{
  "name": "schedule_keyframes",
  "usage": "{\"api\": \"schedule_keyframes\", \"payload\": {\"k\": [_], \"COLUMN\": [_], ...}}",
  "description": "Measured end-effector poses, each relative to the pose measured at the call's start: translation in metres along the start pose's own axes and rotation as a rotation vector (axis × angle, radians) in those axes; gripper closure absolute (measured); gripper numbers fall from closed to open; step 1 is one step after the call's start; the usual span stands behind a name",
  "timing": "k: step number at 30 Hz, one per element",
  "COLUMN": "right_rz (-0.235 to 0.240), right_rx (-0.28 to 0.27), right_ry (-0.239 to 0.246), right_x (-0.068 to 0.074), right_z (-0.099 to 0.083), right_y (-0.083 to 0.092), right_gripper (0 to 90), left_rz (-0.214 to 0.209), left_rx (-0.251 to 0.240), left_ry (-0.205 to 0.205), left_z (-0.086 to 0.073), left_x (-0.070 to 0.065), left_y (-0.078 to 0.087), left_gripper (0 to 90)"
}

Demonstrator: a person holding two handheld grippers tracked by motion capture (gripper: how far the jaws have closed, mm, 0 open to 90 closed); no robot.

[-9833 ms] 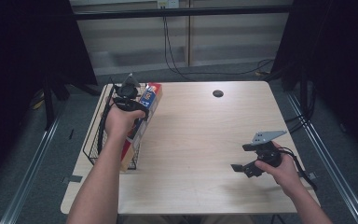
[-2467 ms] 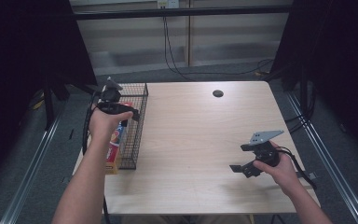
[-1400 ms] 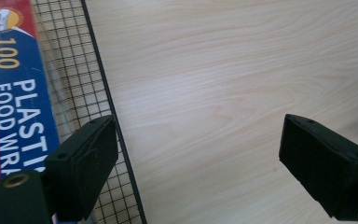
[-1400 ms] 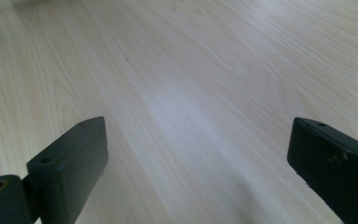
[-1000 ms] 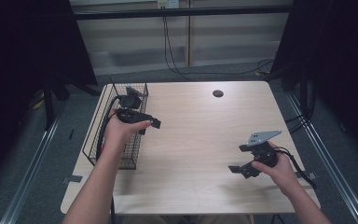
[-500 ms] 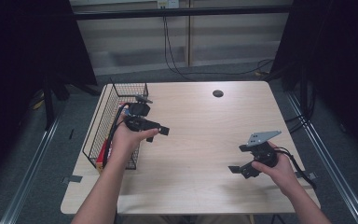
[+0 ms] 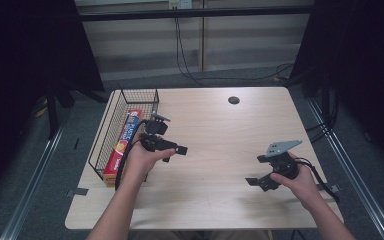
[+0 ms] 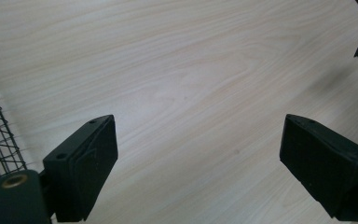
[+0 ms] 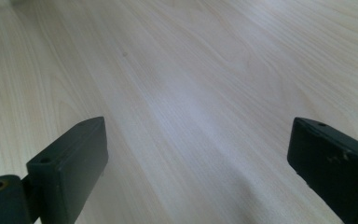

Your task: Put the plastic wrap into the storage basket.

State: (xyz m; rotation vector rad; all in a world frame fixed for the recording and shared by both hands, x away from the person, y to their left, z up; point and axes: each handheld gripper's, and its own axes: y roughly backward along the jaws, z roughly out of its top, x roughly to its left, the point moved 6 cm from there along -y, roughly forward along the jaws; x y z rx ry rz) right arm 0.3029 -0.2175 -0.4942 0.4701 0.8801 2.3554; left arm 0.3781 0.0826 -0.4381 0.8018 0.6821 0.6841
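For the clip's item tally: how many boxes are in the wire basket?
1: a long box lies flat along the wire basket at the table's left edge; its near end is behind the left forearm.

Matt pale wood-grain table (image 7: 215,150), black wire-mesh basket (image 7: 111,131), glossy cardboard box (image 7: 122,145).

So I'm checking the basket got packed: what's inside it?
A long red and blue box lies flat along the wire basket. Its near end is hidden behind the left hand, so anything under there can't be seen.
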Motion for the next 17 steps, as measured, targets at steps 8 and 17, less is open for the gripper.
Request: {"api": "schedule_keyframes", "payload": {"k": [8,17], "right_rz": [-0.024,-0.066], "right_rx": [0.001,0.03], "right_ry": [-0.001,0.02], "right_x": [-0.003,-0.006], "right_z": [-0.003,-0.013], "right_y": [-0.002,-0.013], "right_gripper": [4.7,2.6], "left_rz": [-0.01,-0.02], "left_rx": [0.006,-0.011], "left_ry": [-0.033,-0.069], "left_z": [-0.019,-0.038], "left_x": [-0.008,-0.019], "left_y": [-0.021,-0.037], "left_gripper": [11.4,11.6]}}
